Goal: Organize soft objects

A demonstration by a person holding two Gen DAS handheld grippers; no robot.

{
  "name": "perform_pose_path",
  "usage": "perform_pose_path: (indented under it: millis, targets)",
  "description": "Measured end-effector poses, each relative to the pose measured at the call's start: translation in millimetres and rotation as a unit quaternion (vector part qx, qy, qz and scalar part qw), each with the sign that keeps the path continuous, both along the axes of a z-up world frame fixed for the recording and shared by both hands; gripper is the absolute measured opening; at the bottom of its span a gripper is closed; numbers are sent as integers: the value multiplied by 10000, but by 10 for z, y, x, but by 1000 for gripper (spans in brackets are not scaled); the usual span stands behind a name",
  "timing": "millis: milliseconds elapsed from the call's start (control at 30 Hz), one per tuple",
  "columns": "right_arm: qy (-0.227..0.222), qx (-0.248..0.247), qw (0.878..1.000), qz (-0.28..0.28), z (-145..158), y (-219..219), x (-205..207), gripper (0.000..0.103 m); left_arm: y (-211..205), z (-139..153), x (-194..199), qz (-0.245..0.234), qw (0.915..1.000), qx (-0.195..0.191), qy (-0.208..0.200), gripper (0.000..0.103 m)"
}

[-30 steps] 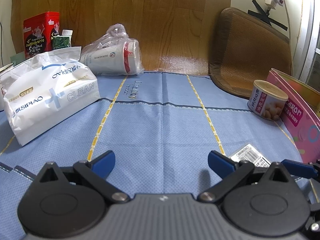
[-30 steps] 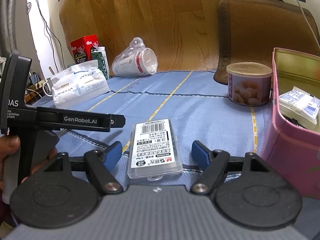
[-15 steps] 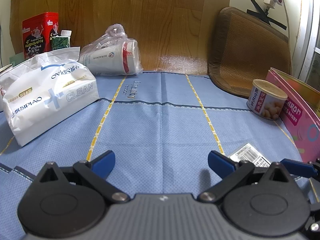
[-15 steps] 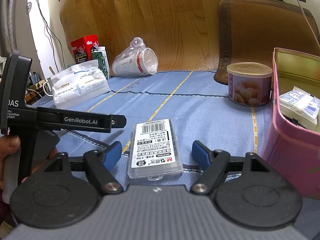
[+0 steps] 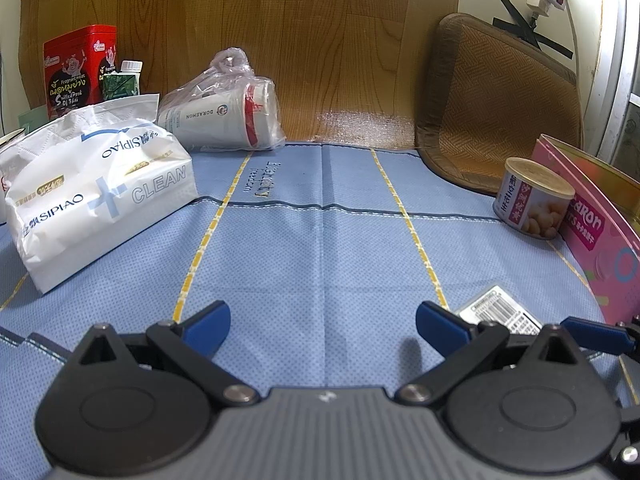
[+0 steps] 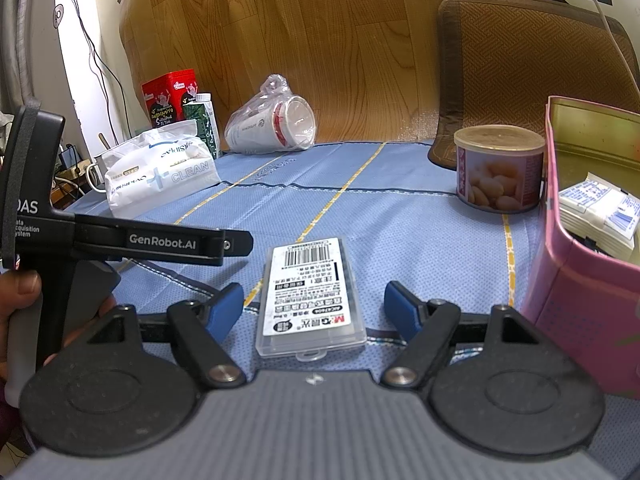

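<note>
A white soft tissue pack (image 5: 96, 192) (image 6: 158, 174) lies at the left of the blue cloth (image 5: 320, 248). A bagged stack of paper cups (image 5: 228, 114) (image 6: 276, 128) lies on its side at the back. My left gripper (image 5: 323, 322) hovers open over bare cloth. My right gripper (image 6: 314, 307) is open, its blue fingers apart on either side of a clear plastic case (image 6: 310, 296) with a barcode label, without touching it. A pink tin box (image 6: 592, 272) on the right holds small white packets (image 6: 600, 212).
A round can (image 5: 532, 200) (image 6: 498, 168) stands beside the pink box. A red tin (image 5: 78, 66) and a small carton stand at the back left. A woven mat (image 5: 504, 96) leans on the wall. A hand (image 6: 20, 308) holds the left gripper's handle.
</note>
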State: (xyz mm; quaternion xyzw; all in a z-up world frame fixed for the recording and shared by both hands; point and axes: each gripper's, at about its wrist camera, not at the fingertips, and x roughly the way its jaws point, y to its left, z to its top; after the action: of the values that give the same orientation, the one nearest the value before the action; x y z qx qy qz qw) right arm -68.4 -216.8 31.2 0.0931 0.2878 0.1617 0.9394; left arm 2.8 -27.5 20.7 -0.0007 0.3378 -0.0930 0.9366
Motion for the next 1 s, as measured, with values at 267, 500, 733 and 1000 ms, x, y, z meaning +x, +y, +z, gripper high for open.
perform_pose_path:
  millis: [267,500,733,1000]
  targets:
    - [23,-214,9996,192,2,67,-25,81,-48,31,-220,-428,9988,-207,139,102]
    - [-118,-475,9963,707,7,195,-173,62,-12,95,-333,-713,9929,-811,503,102]
    - [-78,-216,9970,739,10,140,-273,69,49,112,-391,-657,9921,-875,616,102]
    - [-63,-148,9977,665,16,125,-296,71,78,136,-446,-648,9913,-915,686,102]
